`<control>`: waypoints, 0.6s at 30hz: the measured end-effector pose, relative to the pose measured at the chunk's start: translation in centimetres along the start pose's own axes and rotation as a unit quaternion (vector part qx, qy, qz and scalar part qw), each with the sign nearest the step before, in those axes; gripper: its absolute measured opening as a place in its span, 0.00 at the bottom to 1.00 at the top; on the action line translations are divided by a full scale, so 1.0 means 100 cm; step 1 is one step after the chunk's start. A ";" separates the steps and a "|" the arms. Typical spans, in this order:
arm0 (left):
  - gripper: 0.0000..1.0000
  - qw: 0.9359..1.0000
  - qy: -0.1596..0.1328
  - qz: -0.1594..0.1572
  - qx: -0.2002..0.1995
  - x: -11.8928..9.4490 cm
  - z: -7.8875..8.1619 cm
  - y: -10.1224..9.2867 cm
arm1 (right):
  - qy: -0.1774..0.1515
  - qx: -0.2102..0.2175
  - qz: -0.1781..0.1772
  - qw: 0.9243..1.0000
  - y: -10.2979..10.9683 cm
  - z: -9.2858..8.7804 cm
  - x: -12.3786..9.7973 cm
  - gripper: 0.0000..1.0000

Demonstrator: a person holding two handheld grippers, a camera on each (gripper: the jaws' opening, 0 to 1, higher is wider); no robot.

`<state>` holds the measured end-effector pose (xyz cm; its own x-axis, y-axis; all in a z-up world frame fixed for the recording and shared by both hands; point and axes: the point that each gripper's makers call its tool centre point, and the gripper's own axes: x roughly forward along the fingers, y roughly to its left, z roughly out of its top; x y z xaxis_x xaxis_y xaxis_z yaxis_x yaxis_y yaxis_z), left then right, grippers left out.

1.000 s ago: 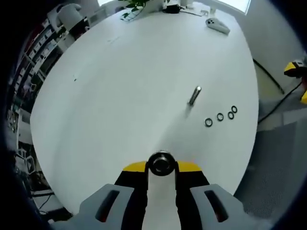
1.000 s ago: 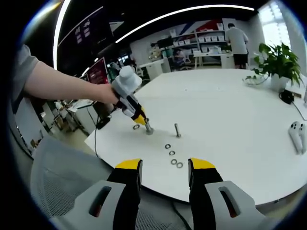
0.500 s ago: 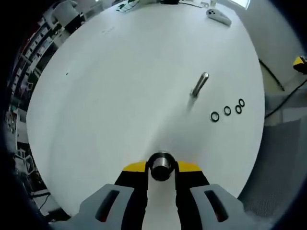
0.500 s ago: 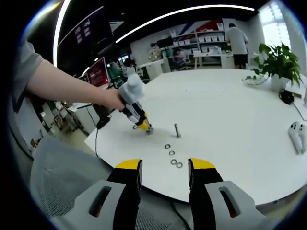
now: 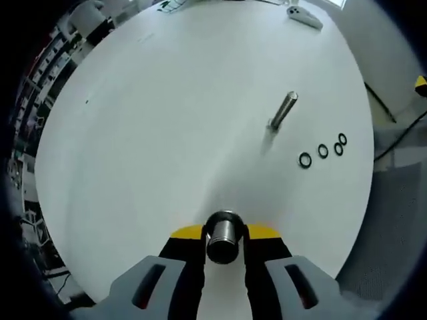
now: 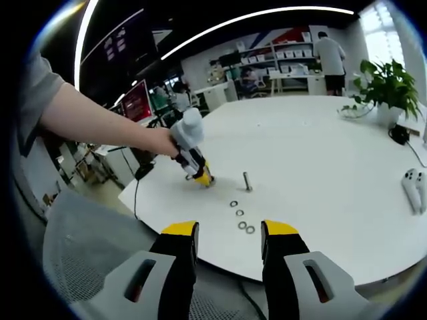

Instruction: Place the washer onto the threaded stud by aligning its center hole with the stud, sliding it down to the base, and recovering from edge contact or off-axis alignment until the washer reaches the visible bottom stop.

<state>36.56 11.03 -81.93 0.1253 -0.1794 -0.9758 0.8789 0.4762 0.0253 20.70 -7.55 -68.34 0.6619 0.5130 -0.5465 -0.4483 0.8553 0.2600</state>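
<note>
A thin upright threaded stud [image 5: 283, 111] stands on the white round table [image 5: 167, 120], also visible as the stud [image 6: 247, 181] in the right gripper view. Several dark washers [image 5: 323, 151] lie in a short row beside it, and the washers [image 6: 241, 218] run toward the table's near edge. My left gripper [image 5: 223, 233] is shut on a short grey metal cylinder [image 5: 223, 235], seen end-on, well short of the stud. A person's hand holds that left gripper [image 6: 200, 176] tip-down on the table left of the stud. My right gripper [image 6: 229, 233] is open and holds nothing, off the table's edge.
A white controller [image 6: 413, 189] lies at the table's right side, and a potted plant [image 6: 383, 90] stands at the back. A grey mesh chair [image 6: 87, 260] sits below the near edge. A person [image 6: 329, 55] stands by distant shelves.
The left gripper has shifted a little right toward the stud and tilted further over, with the cylinder still in its jaws. The right gripper has stayed put.
</note>
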 end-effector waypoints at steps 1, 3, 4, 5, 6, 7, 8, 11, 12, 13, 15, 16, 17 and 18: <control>0.20 1.000 -0.006 -0.001 0.006 0.000 0.000 0.000 | 0.000 0.000 0.000 1.000 0.000 0.000 0.000 0.39; 0.20 1.000 -0.008 -0.001 0.003 0.000 0.000 0.001 | 0.001 0.001 0.000 1.000 0.000 0.000 0.000 0.39; 0.21 1.000 -0.015 0.003 0.003 -0.001 0.001 0.002 | 0.001 0.001 0.000 1.000 0.000 0.000 0.000 0.39; 0.23 1.000 -0.024 0.007 0.005 -0.001 0.003 0.004 | 0.001 0.001 0.000 1.000 0.000 0.000 0.000 0.39; 0.26 1.000 -0.026 0.011 0.000 -0.002 0.002 0.006 | 0.000 0.000 -0.001 1.000 -0.001 0.000 0.000 0.39; 0.29 1.000 -0.024 0.014 -0.007 -0.002 0.001 0.009 | -0.002 0.000 -0.002 1.000 -0.001 0.000 0.000 0.39; 0.30 0.999 -0.027 0.015 -0.015 -0.004 0.000 0.012 | -0.003 0.002 -0.001 1.000 -0.001 0.001 0.000 0.39; 0.27 0.999 -0.040 0.006 -0.030 -0.010 0.000 0.011 | -0.001 0.000 -0.001 1.000 0.000 0.000 0.000 0.39; 0.27 0.999 -0.039 0.007 -0.027 -0.011 -0.001 0.012 | -0.001 0.001 -0.001 1.000 0.000 0.001 0.000 0.39; 0.28 0.999 -0.039 0.007 -0.026 -0.011 -0.003 0.012 | -0.001 0.001 -0.001 1.000 0.000 0.000 0.000 0.39; 0.27 0.999 -0.038 0.007 -0.026 -0.012 -0.006 0.012 | 0.000 0.001 0.000 1.000 0.000 0.000 0.000 0.39; 0.26 0.999 -0.038 0.007 -0.026 -0.013 -0.009 0.012 | 0.000 0.000 0.000 1.000 0.000 0.000 0.000 0.39; 0.25 0.999 -0.035 0.008 -0.024 -0.013 -0.012 0.014 | 0.000 0.000 0.000 1.000 0.000 0.000 0.000 0.39; 0.24 0.999 -0.030 0.011 -0.022 -0.013 -0.015 0.016 | 0.001 0.000 0.000 1.000 0.000 0.000 0.000 0.39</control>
<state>37.16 13.31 -80.98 0.1728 -0.2202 -0.9600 0.8548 0.5177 0.0351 20.71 -7.54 -68.38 0.6610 0.5129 -0.5477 -0.4484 0.8552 0.2598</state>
